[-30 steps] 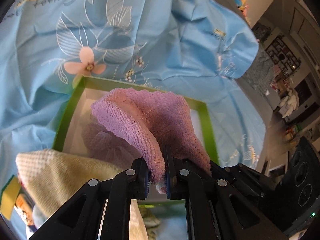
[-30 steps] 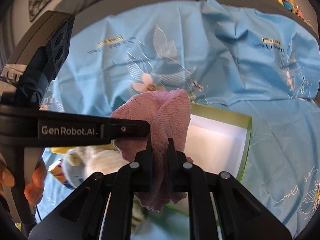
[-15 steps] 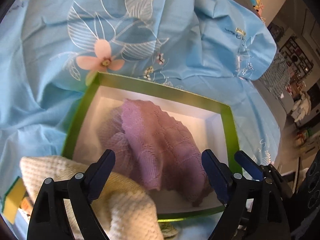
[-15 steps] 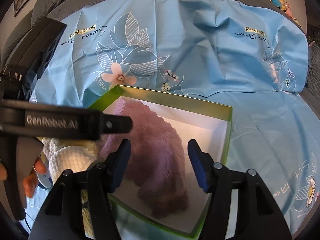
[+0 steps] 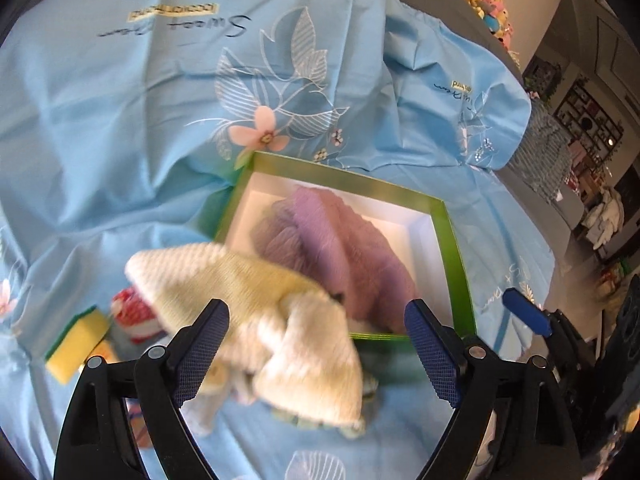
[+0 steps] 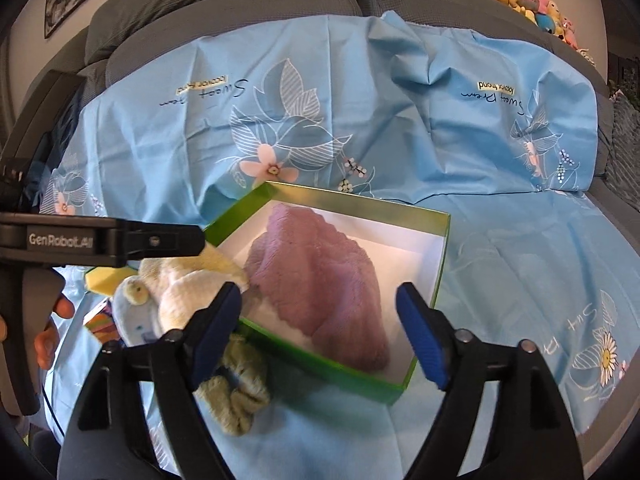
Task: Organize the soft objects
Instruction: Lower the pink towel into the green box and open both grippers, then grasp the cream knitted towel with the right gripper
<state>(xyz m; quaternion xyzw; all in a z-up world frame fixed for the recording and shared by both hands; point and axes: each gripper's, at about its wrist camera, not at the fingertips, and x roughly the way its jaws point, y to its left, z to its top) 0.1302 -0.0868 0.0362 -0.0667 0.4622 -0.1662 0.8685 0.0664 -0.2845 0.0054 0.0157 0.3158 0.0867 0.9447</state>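
The purple knitted cloth (image 6: pixel 320 276) lies inside the green box (image 6: pixel 436 280), and no tongs hold it. The left gripper (image 5: pixel 316 344) is wide apart and empty; the right gripper (image 6: pixel 318 334) is opening, nothing between its jaws. The cream knitted cloth (image 5: pixel 256 320), outside the box on the blue sheet (image 5: pixel 120 120), lies just ahead of the left gripper, its long axis slanting left-far to right-near, so the left hand is nearer.

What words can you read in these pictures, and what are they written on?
"GenRobot.AI": white letters on the black arm of the left gripper, seen from the right wrist camera.
"Sweet Dream", or something close to it: dark, looping handwriting, upside down, printed on the blue sheet. It repeats in several places; I cannot be sure of the second word.
Small yellow label above each script: also upside down, too small to read.
Nothing else carries readable text.
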